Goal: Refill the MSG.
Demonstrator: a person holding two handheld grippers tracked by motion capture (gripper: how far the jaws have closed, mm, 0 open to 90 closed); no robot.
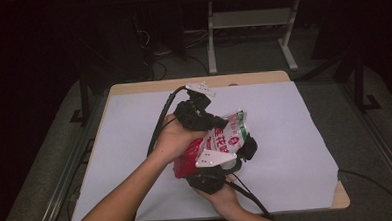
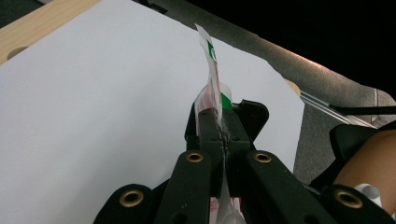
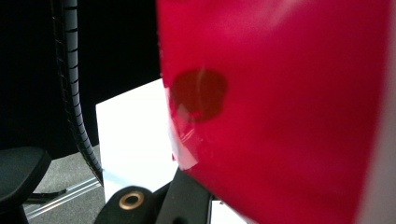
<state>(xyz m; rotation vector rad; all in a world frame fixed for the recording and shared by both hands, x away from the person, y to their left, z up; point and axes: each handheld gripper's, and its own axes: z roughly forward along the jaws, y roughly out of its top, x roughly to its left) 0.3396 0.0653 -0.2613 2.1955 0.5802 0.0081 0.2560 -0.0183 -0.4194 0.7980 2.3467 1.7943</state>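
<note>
The snack bag (image 1: 225, 139), a red and white packet with a green band at one end, is held above the white sheet (image 1: 135, 143) that covers the table (image 1: 133, 86), between the two grippers. Its long axis goes diagonally in the high view: the red end points down toward the person, and the green and white end points away and to the right. The left gripper (image 1: 219, 123) comes to the bag from the left, and in the left gripper view its jaws are pressed together on the thin sealed edge of the bag (image 2: 212, 100), which stands up on edge straight in front of the jaws. The right gripper (image 1: 236, 156) is below and in front of the bag, near its red end. In the right gripper view the red film (image 3: 280, 116) is very close to the camera and blurred, with a dark round spot on it, and it hides the jaws almost fully; they are closed on the bag, but the contact place itself cannot be seen. The printed text on the bag is too small to read. The left hand (image 1: 177, 139) covers part of the red end, and the lower part of the right hand (image 1: 223, 197) is cut off at the bottom border.
</note>
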